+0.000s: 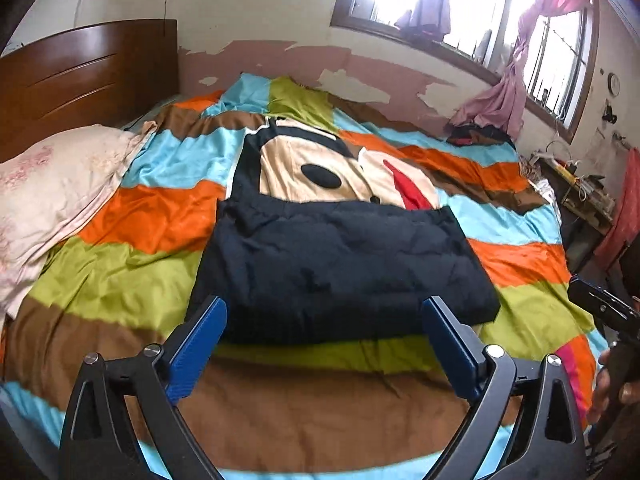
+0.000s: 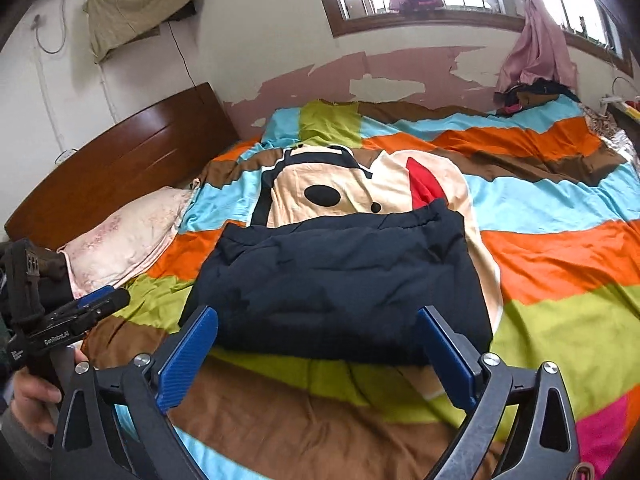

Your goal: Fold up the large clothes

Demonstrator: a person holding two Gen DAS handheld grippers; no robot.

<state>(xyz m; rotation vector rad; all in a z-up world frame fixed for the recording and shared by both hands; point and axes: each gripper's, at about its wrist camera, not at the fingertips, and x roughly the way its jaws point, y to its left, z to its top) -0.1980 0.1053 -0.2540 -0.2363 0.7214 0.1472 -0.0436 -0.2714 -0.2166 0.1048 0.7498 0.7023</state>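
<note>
A dark navy padded garment (image 1: 340, 264) lies folded into a thick rectangle on the striped bedspread, in the middle of the bed; it also shows in the right wrist view (image 2: 340, 280). My left gripper (image 1: 324, 308) is open and empty, its blue fingers either side of the garment's near edge, held just above and short of it. My right gripper (image 2: 320, 316) is open and empty in the same stance at the near edge. The left gripper also shows from the side at the left of the right wrist view (image 2: 100, 304).
The bedspread (image 1: 140, 216) has orange, blue, green and brown stripes and a cartoon dog face (image 1: 320, 172). A pink pillow (image 1: 52, 192) lies at the left by the wooden headboard (image 1: 80, 76). A pile of clothes (image 2: 528, 92) sits at the far corner under the window.
</note>
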